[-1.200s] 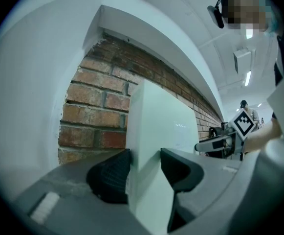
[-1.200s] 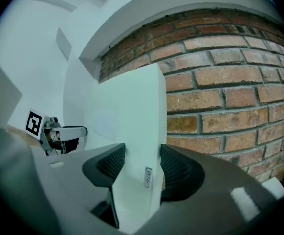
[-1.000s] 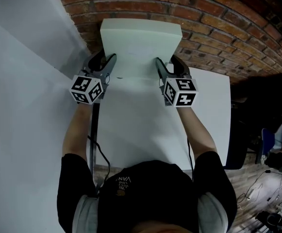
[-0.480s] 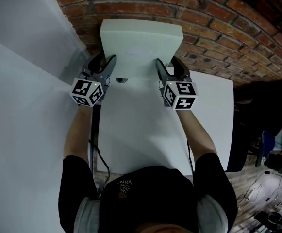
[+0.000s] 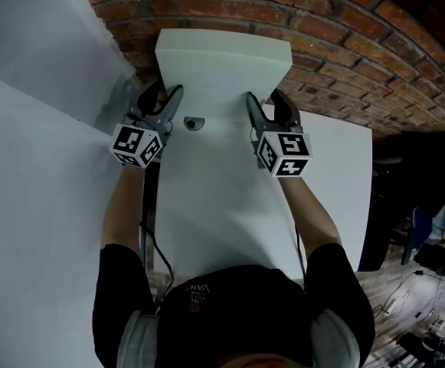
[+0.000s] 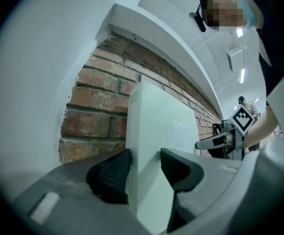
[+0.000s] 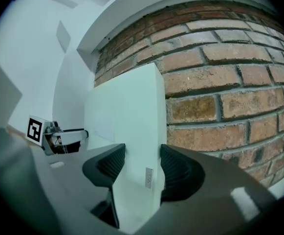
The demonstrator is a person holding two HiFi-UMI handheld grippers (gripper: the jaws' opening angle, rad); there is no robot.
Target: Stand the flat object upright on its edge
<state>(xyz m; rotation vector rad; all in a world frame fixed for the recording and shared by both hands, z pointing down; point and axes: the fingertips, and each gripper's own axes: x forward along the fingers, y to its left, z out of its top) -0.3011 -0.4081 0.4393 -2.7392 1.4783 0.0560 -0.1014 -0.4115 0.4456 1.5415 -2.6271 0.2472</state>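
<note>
You had the flat slab [image 5: 222,71] upright at the far end of the surface [image 5: 222,205], just in front of the brick wall [image 5: 345,37], with its broad face toward you. The left gripper [image 5: 166,92] had its jaws clamped on the slab's left edge and the right gripper [image 5: 263,98] on its right edge, pads pressed to both faces. You were at the setting-down step. Whether the lower edge already rested on the surface, I couldn't tell. The next move called for lowering it evenly, checking it balanced, then easing both grips off without tipping it.
</note>
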